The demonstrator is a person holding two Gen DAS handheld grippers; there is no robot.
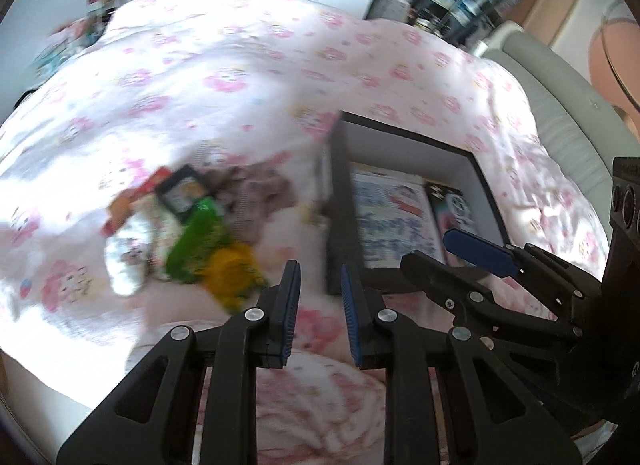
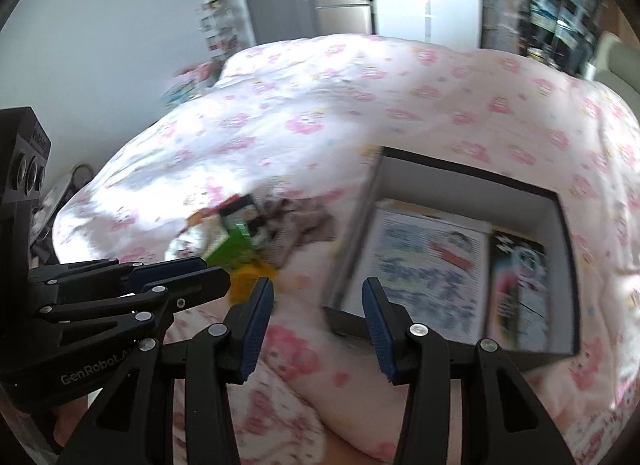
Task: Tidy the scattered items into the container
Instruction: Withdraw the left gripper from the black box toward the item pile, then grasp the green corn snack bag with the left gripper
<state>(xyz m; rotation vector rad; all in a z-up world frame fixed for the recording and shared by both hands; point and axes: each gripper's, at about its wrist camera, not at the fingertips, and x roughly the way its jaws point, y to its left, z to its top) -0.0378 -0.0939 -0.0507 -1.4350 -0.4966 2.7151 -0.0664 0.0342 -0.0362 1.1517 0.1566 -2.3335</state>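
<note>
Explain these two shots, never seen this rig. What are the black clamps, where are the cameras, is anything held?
No robot: a person holds a two-finger tool in each hand, each with a fisheye camera looking along its fingers. One view is from the left tool, the other from the right tool; each also shows the other tool at its edge. Both stand open and hold nothing. Below is a bed with a pink floral quilt, a pile of small packets, and a black-rimmed box already holding printed booklets.
</note>
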